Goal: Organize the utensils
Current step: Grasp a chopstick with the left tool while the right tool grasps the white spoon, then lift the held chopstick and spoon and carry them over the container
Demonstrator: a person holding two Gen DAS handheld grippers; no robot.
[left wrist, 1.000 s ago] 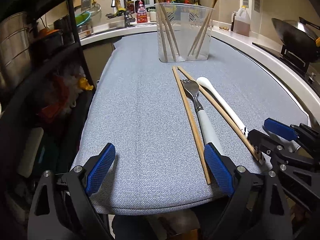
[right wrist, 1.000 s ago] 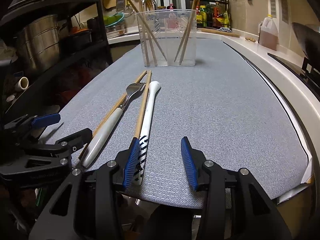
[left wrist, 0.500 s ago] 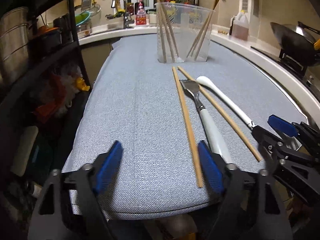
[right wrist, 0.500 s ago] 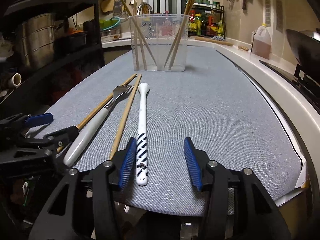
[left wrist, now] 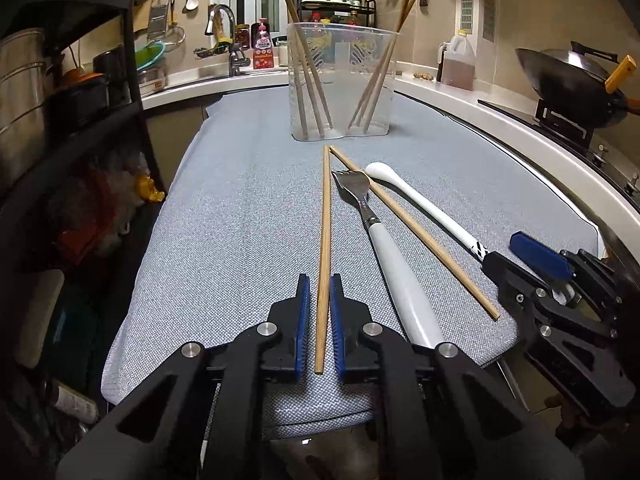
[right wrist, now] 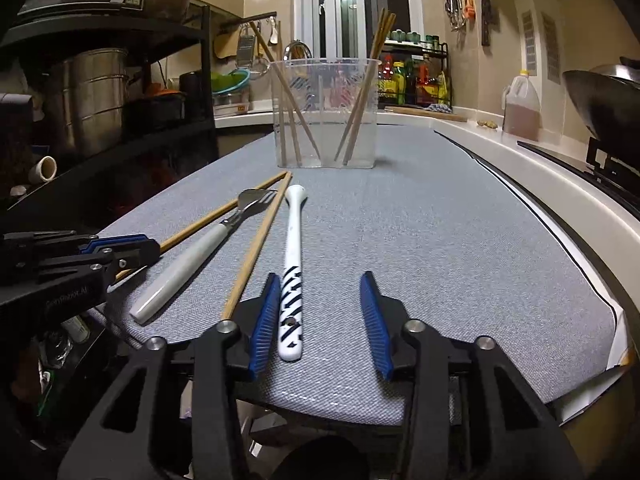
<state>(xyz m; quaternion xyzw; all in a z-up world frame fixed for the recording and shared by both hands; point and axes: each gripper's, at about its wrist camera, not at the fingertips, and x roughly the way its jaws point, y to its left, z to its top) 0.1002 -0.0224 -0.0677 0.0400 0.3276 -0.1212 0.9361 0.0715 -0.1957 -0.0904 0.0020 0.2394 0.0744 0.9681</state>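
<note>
My left gripper (left wrist: 319,322) has its blue pads closed down to a narrow slot around the near end of one chopstick (left wrist: 325,236) — whether they actually pinch it I can't tell, the wood sits right between them. That chopstick lies flat on the grey mat (left wrist: 240,240), pointing away toward the clear plastic holder (left wrist: 342,84) at the far end, which already has several chopsticks leaning in it.

My right gripper (right wrist: 320,320) is spread wide and grips nothing; the striped handle of the white spoon (right wrist: 293,256) lies on the mat between its pads, close to the left one. Just left of the spoon lies the second chopstick (right wrist: 256,248), then the fork (right wrist: 200,252) (white handle, metal tines toward the holder). The two chopsticks nearly meet at their far tips, with the fork between them.
</note>
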